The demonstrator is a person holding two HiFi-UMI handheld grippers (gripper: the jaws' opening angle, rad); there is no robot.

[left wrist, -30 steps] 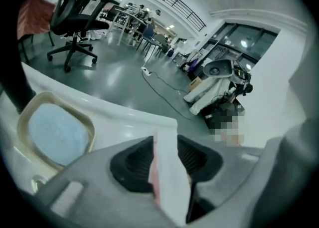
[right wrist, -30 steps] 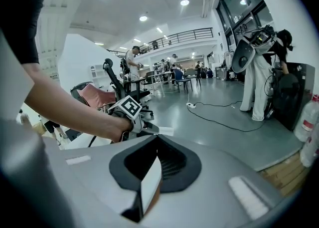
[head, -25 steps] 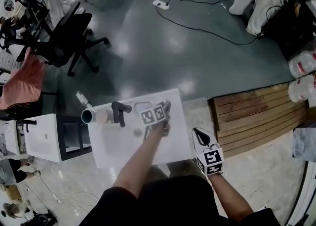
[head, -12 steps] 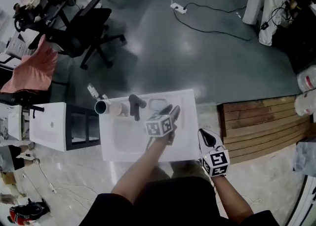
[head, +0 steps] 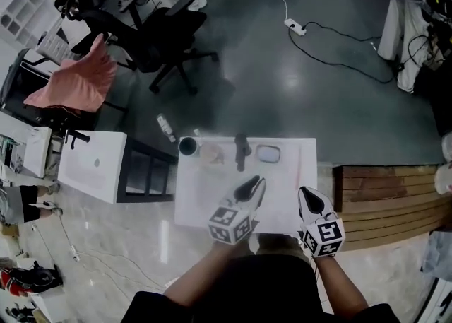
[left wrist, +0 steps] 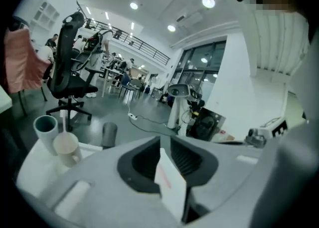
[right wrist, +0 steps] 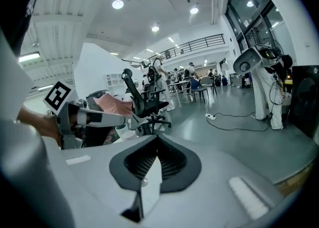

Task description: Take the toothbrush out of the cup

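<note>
On the white counter [head: 212,205], two cups stand at the back left: a white cup with a dark inside [head: 187,146] and a beige one [head: 212,153]. The left gripper view has them as the white cup [left wrist: 46,125] and the beige cup [left wrist: 66,147]. A thin pale pink stick [head: 298,167], probably the toothbrush, lies along the counter's right side. My left gripper [head: 253,186] hangs over the near middle; its jaws have just been closing and stand a little apart with nothing between them [left wrist: 165,142]. My right gripper [head: 309,198] is shut and empty [right wrist: 157,144].
A black faucet [head: 242,152] rises at the counter's back, with a small grey dish [head: 268,153] to its right. A white cabinet [head: 95,166] stands to the left and wooden boards [head: 388,194] to the right. Office chairs [head: 166,39] and a floor cable [head: 332,46] lie beyond.
My left gripper has pulled back from the counter's middle toward me and risen, its jaws narrower. The right gripper has come up beside it. The head view has shifted.
</note>
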